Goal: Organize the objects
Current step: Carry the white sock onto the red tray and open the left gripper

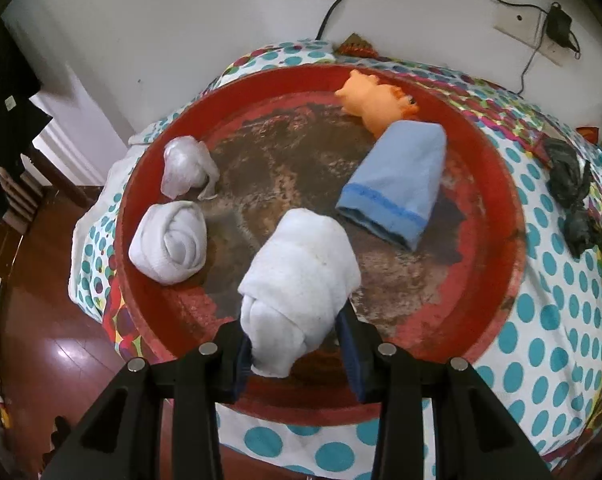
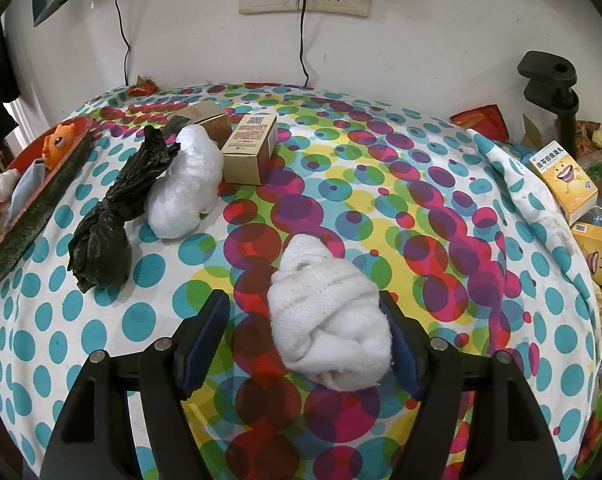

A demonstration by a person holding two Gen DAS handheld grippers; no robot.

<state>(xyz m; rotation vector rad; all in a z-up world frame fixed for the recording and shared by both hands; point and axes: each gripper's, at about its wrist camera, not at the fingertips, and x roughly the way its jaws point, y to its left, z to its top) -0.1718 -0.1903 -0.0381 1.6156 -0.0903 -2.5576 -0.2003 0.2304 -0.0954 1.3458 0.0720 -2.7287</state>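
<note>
left gripper point(image 1: 297, 344): clamped on white rolled cloth point(image 1: 297, 276) above red tray point(image 1: 513, 248) | right gripper point(image 2: 305, 340): jaws apart around white sock bundle point(image 2: 329, 320), right of tray, unpinched | advice: lower cloth beside rolled towel point(image 1: 169, 244), then release

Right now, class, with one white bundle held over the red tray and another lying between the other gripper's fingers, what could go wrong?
1. The left gripper pinches only the near end of its rolled white cloth; it might unroll or slip out above the red tray.
2. The right gripper is open, with only one finger near the white sock bundle; closing may push it aside on the dotted cloth.
</note>
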